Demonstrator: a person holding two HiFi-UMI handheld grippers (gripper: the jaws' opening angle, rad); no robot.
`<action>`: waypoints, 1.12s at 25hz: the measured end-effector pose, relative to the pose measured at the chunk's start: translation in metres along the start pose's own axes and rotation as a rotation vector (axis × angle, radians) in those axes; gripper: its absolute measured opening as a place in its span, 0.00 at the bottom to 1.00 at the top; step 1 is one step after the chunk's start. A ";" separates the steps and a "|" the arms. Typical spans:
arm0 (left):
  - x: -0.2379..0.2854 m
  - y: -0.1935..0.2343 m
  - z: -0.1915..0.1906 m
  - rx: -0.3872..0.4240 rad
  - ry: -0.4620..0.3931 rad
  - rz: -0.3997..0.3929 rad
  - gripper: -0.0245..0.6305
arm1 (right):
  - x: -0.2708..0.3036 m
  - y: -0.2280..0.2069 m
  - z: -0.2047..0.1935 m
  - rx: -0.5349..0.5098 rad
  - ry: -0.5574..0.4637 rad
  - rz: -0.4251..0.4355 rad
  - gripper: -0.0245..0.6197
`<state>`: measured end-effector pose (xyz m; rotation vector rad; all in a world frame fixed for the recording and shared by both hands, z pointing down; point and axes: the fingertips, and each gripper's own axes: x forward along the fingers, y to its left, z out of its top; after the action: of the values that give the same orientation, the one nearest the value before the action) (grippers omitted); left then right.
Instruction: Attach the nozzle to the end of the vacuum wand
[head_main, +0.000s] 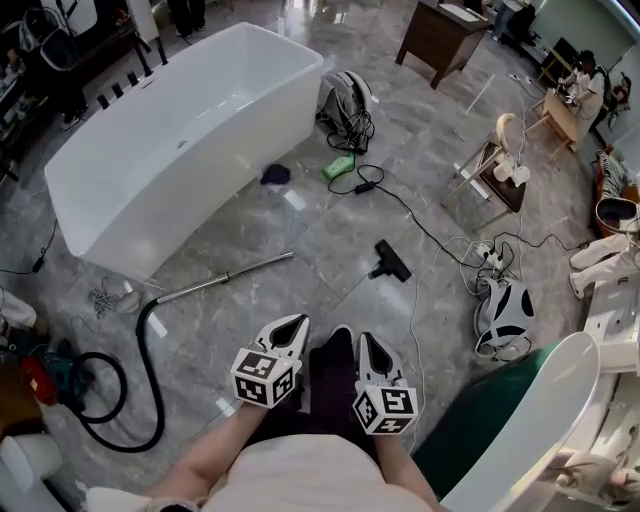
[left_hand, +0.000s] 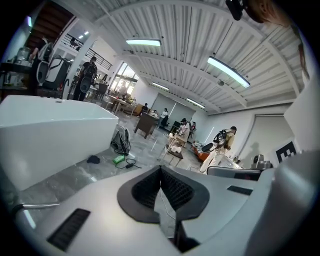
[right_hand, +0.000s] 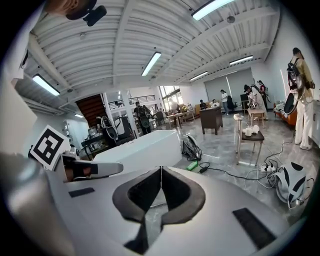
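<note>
Black plastic nozzle (head_main: 392, 261), a small T-shaped floor head, is lying flat on the grey marble floor (head_main: 330, 225) with nothing touching it. Off to its left, with bare tile between them, lies the wand (head_main: 225, 277) — a thin, shiny metal tube resting at a slant, free end pointing roughly toward the nozzle. The other end runs into a ribbed black hose (head_main: 149, 370) that loops back along the floor.

So I'd say the job hasn't started — this looks like the approach. The person is standing back from both parts, with both grippers held low in front of them. The left gripper (head_main: 291, 327) and the right gripper (head_main: 368, 345) both have their jaws pressed together with nothing between the pads.

My guess at the next move: open up, bend down and take the nozzle in one gripper and the wand near its free end in the other. Then line up the nozzle's socket with the tube and push. Smooth metal could slip in the pads.

A big glossy white bathtub (head_main: 180, 130) sits just behind the wand.
</note>
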<state>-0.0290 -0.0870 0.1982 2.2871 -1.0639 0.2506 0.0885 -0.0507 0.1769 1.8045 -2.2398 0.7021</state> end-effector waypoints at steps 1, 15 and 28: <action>0.006 -0.003 0.003 0.000 0.000 -0.003 0.05 | 0.004 -0.008 0.006 0.000 -0.004 -0.001 0.06; 0.110 -0.029 0.051 0.028 -0.057 0.003 0.05 | 0.068 -0.105 0.070 0.002 -0.040 0.076 0.06; 0.185 -0.061 0.071 0.138 -0.065 -0.004 0.05 | 0.102 -0.169 0.101 0.071 -0.084 0.136 0.06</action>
<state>0.1339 -0.2154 0.1891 2.4345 -1.1049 0.2568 0.2407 -0.2122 0.1734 1.7568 -2.4401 0.7530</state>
